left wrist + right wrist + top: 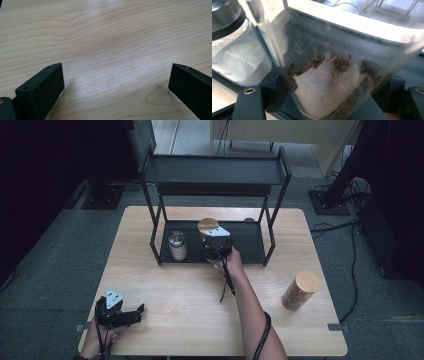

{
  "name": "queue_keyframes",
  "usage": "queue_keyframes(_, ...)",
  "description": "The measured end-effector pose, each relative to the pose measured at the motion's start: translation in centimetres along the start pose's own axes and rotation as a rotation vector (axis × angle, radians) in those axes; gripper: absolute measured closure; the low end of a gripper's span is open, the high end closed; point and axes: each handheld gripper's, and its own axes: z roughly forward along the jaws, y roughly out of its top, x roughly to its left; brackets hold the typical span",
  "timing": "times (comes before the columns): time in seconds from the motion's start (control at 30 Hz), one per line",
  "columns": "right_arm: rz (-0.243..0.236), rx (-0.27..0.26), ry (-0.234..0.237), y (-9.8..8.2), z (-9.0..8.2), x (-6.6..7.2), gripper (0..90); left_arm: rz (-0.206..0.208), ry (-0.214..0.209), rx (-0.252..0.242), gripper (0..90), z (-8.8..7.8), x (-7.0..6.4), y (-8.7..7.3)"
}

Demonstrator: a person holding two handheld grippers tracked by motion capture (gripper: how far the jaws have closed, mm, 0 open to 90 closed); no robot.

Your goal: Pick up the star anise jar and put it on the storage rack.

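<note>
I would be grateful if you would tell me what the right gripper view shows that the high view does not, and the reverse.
The right gripper view alone shows the contents of the clear jar: dark dried leaves around a white gathered pouch, with the right tool closed on its sides.

The high view alone shows the left tool open over the wooden table, a cork-lidded jar lying tilted at the right, and the whole black rack.

Both show the gripped jar and the neighbouring metal-lidded jar on the rack's lower shelf.

A lab: dark curtains (40, 175), floor cables (345, 227), stand bases (327, 202).
</note>
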Motion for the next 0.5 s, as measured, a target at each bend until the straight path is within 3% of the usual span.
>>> queue_keyframes(0.23, 0.042, -0.025, 0.03, -0.19, 0.34, -0.13, 25.1, 0.002, 0.0, 0.001, 0.5, 0.01, -0.01, 0.0)
queue_keyframes(0.4, 0.007, -0.024, 0.034, -0.2, 0.42, 0.69, 24.8, 0.003, 0.003, 0.0, 0.5, 0.02, -0.05, 0.0)
queue_keyframes(0.5, 0.037, -0.036, 0.052, -0.1, 0.35, 0.77, 23.4, 0.003, 0.006, -0.002, 0.5, 0.0, -0.07, -0.01)
